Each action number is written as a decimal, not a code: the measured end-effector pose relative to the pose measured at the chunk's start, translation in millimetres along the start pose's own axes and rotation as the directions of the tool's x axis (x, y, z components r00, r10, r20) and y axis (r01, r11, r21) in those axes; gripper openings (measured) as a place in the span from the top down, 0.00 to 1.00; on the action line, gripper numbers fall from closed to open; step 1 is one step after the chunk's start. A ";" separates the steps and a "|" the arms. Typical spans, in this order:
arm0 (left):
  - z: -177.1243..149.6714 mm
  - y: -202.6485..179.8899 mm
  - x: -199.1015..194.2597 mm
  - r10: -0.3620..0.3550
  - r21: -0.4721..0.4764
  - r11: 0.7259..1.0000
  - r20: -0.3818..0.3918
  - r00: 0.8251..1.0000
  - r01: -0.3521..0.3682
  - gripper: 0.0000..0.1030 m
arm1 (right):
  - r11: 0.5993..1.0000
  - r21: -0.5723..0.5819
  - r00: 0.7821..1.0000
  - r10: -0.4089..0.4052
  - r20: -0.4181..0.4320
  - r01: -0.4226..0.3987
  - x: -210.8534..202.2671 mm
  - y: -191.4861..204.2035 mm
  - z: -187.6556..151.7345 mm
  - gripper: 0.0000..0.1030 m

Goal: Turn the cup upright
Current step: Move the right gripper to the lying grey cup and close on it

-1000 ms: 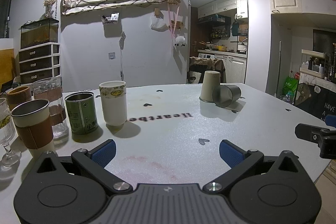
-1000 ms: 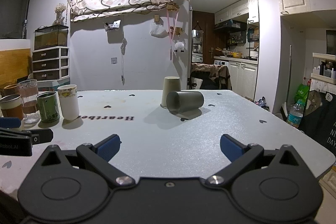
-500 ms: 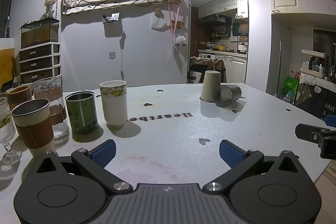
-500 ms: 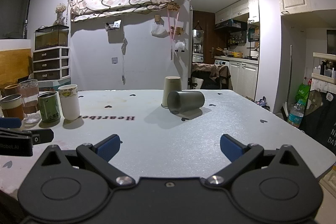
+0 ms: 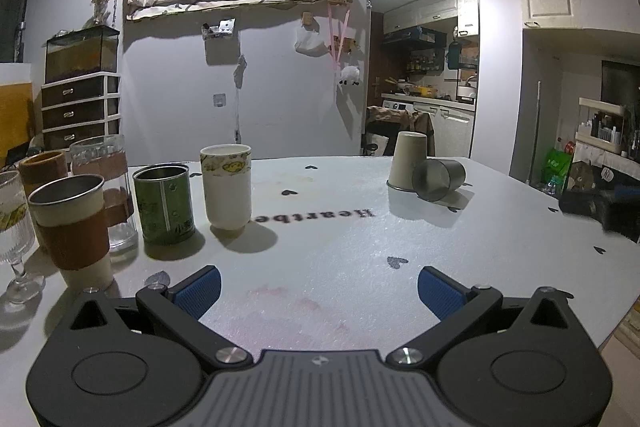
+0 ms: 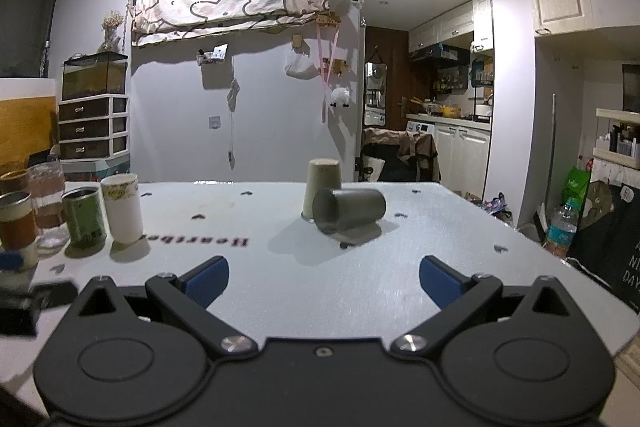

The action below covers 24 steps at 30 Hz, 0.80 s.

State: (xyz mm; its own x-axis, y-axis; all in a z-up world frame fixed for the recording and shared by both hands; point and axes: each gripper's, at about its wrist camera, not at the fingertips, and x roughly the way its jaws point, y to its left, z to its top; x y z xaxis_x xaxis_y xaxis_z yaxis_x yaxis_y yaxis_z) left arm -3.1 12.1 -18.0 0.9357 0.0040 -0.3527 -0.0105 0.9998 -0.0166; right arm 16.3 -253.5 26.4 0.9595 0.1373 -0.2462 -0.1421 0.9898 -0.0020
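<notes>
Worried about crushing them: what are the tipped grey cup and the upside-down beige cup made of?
Grey cup: probably smoky, translucent plastic, since its far wall shows through the mouth in the left view. Beige cup: matte and opaque, perhaps paper or plastic; the look leaves it open.

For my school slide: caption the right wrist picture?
Open right gripper faces a tipped grey cup beside an upside-down beige cup.

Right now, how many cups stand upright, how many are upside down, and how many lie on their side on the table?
Upright: 6, from the stemmed glass to the white cup
Upside down: 1, the beige cup
On its side: 1, the grey cup
Total: 8
</notes>
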 end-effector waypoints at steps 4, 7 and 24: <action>1.0 3.6 -5.2 0.000 -0.009 1.000 0.005 1.000 0.000 0.00 | 1.000 -0.007 1.000 0.009 0.007 -0.009 21.5 -0.6 19.9 0.00; 0.1 6.9 -6.8 0.003 -0.017 1.000 0.007 1.000 -0.003 0.00 | 1.000 0.003 1.000 -0.002 0.010 0.002 37.9 -4.3 37.1 0.00; -5.7 38.4 -5.3 0.049 -0.046 0.998 0.003 0.999 -0.049 0.00 | 0.889 0.437 0.966 -0.018 -0.260 0.134 220.9 -42.8 111.3 0.04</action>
State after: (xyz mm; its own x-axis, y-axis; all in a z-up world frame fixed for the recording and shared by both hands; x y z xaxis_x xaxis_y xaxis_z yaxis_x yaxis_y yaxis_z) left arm -10.5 50.3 -22.1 0.9352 0.0531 -0.3502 -0.0724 0.9965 -0.0423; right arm 261.4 -261.5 80.0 0.8658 0.1052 -0.4892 0.1086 0.9149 0.3888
